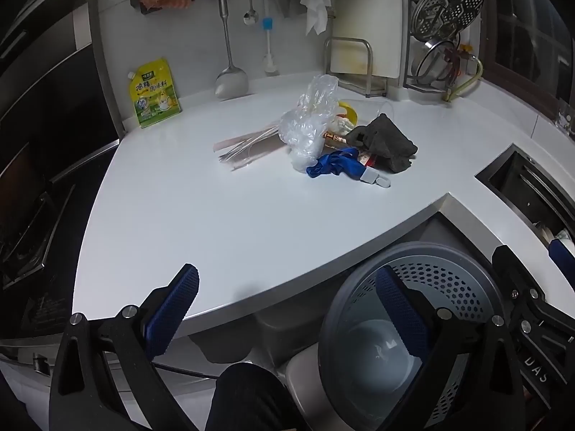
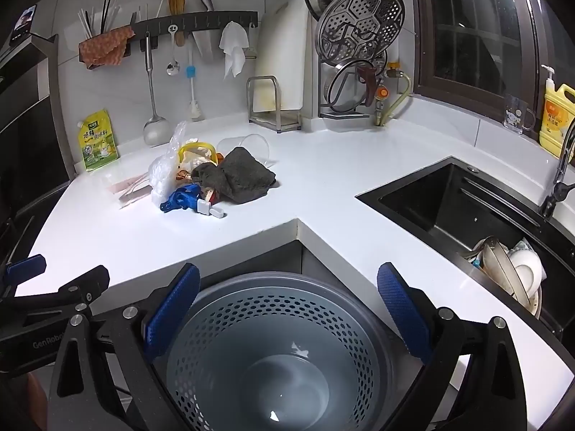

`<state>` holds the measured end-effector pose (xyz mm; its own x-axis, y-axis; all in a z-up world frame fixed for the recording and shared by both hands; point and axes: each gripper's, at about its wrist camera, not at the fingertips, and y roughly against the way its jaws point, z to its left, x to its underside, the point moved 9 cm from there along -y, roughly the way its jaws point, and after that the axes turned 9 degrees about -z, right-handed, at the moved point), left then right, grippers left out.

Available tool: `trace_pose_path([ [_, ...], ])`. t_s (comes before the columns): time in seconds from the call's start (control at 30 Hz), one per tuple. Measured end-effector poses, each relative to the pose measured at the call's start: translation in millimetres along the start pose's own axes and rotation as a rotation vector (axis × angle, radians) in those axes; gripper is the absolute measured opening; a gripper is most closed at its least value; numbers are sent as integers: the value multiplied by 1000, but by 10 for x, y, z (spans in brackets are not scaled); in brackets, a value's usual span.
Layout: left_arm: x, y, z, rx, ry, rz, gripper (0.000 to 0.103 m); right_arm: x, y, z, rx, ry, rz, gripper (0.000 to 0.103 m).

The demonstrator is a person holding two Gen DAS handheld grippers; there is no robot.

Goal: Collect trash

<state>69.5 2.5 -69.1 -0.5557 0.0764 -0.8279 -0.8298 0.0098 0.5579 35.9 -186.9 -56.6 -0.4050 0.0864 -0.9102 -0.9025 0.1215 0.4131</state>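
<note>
A pile of trash lies on the white counter [image 1: 215, 215]: a crumpled clear plastic bag [image 1: 309, 122], a blue wrapper [image 1: 334, 167], a dark grey rag [image 1: 388, 140], a clear sleeve of thin sticks [image 1: 244, 145] and a small white clip [image 1: 377, 179]. The pile also shows in the right wrist view, with the rag [image 2: 240, 176] and blue wrapper [image 2: 181, 197]. A grey perforated bin [image 2: 273, 352] stands on the floor below the counter's corner, nearly empty; it also shows in the left wrist view [image 1: 402, 337]. My left gripper [image 1: 287, 309] is open and empty at the counter's front edge. My right gripper [image 2: 287, 309] is open and empty above the bin.
A yellow seasoning pouch [image 1: 154, 93] leans on the back wall under hanging utensils. A cutting-board rack [image 2: 273, 104] and lid rack stand at the back. A black sink [image 2: 449, 201] with dishes [image 2: 514, 269] lies to the right. A yellow detergent bottle [image 2: 557, 118] stands by the window.
</note>
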Motion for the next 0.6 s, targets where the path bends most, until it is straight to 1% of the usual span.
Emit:
trace_pose_path([
  [0.6,-30,27,-20,-3,-2,-14,97,14,-20,17,5,-8,-4,94],
])
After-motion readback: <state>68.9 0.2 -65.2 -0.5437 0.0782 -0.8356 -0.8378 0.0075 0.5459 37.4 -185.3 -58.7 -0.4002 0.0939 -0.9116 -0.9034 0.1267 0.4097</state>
